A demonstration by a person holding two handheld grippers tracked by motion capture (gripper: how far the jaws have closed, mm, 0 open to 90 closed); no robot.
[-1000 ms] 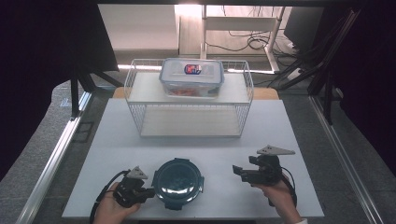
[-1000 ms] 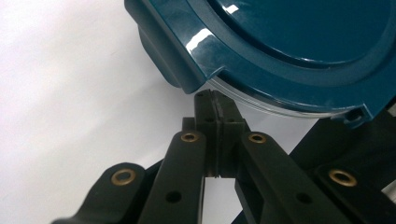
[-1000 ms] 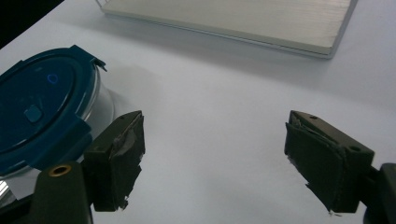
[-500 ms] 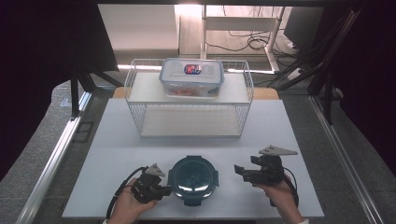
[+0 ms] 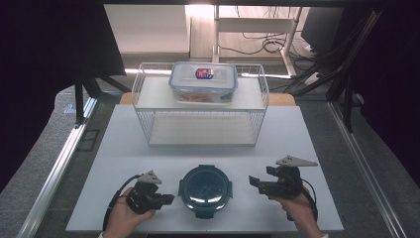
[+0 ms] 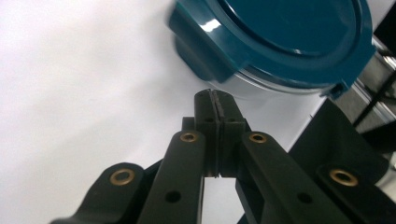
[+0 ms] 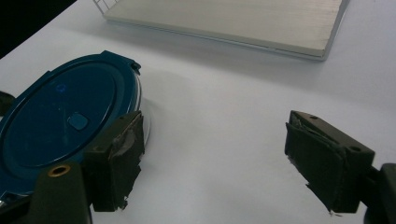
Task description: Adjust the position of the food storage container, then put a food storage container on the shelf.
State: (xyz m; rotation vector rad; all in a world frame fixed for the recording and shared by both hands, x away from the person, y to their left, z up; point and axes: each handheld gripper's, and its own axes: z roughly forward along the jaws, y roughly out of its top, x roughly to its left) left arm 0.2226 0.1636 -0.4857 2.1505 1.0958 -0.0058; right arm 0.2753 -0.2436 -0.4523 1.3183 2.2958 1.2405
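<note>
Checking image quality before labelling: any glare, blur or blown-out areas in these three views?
High view: the doorway at top is blown out, and light glints on the round teal lid. Left gripper view: the white table is overexposed, the lid's near edge soft. Right gripper view: evenly lit, sharp, with a soft shadow beside the lid.
</note>
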